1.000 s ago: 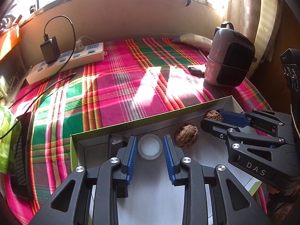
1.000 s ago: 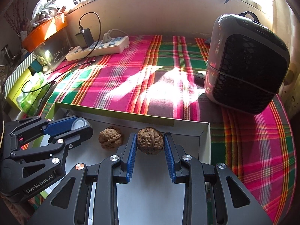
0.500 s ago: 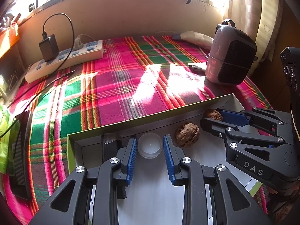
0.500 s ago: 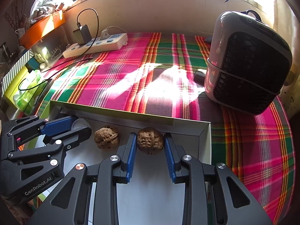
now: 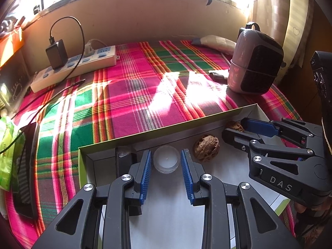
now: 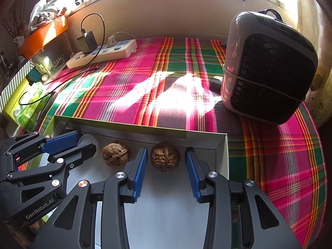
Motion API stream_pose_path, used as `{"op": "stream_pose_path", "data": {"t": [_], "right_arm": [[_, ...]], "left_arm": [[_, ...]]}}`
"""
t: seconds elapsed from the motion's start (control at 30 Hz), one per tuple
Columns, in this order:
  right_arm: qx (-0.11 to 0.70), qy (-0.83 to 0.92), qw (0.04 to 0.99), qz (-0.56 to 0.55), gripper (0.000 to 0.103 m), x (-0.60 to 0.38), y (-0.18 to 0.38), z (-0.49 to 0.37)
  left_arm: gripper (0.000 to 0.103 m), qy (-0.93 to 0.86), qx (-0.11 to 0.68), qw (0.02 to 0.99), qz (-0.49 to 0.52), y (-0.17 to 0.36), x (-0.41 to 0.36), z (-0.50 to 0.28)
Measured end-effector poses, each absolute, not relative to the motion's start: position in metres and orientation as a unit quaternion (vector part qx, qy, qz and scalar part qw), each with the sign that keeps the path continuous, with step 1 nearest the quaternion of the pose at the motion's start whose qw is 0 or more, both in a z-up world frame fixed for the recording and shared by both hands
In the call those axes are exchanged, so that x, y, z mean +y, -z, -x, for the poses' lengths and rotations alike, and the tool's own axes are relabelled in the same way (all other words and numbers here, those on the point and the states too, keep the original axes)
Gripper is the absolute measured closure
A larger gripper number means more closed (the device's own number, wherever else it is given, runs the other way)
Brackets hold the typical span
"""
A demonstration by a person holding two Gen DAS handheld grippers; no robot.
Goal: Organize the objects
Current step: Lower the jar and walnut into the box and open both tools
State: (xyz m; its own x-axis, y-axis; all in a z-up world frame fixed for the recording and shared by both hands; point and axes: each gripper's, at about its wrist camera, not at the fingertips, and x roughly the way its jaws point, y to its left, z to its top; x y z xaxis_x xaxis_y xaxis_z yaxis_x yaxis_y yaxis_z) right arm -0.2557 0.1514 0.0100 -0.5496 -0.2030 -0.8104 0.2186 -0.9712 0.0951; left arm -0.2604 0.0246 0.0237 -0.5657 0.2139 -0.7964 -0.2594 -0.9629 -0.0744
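A shallow white box with a green rim (image 5: 166, 127) (image 6: 128, 125) lies on the plaid cloth. In it are a small clear round jar (image 5: 166, 159), two walnuts and a dark object (image 5: 124, 158) in the left corner. My left gripper (image 5: 166, 155) is open with the jar between its blue pads, gaps on both sides. My right gripper (image 6: 166, 155) is open around the right walnut (image 6: 165, 156), not touching it. The other walnut (image 6: 115, 153) (image 5: 206, 148) lies between the two grippers. The left gripper shows in the right wrist view (image 6: 83, 143), the right one in the left wrist view (image 5: 234, 127).
A pink and black heater (image 6: 267, 68) (image 5: 256, 64) stands back right of the box. A white power strip with a black charger (image 5: 72, 66) (image 6: 103, 51) lies at the back left. A phone (image 5: 25, 170) and green packet (image 5: 6, 155) lie at the left edge.
The right gripper's jaws have opened and let go of the walnut, which now rests in the box. The left gripper's jaws have opened slightly wider around the jar.
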Motion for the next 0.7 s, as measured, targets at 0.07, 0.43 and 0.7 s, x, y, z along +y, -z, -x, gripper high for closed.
{"op": "stream_pose_path", "data": {"t": [0.07, 0.43, 0.7], "right_arm": [[0.009, 0.881, 0.118, -0.459, 0.061, 0.152, -0.011, 0.255], [0.011, 0.888, 0.116, -0.444, 0.060, 0.152, -0.018, 0.241], [0.007, 0.894, 0.112, -0.433, 0.060, 0.155, -0.024, 0.227]], "left_arm": [[0.074, -0.885, 0.025, 0.132, 0.446, -0.025, 0.024, 0.259], [0.073, -0.893, 0.029, 0.115, 0.434, -0.033, 0.023, 0.243], [0.073, -0.903, 0.037, 0.100, 0.415, -0.042, 0.023, 0.224]]}}
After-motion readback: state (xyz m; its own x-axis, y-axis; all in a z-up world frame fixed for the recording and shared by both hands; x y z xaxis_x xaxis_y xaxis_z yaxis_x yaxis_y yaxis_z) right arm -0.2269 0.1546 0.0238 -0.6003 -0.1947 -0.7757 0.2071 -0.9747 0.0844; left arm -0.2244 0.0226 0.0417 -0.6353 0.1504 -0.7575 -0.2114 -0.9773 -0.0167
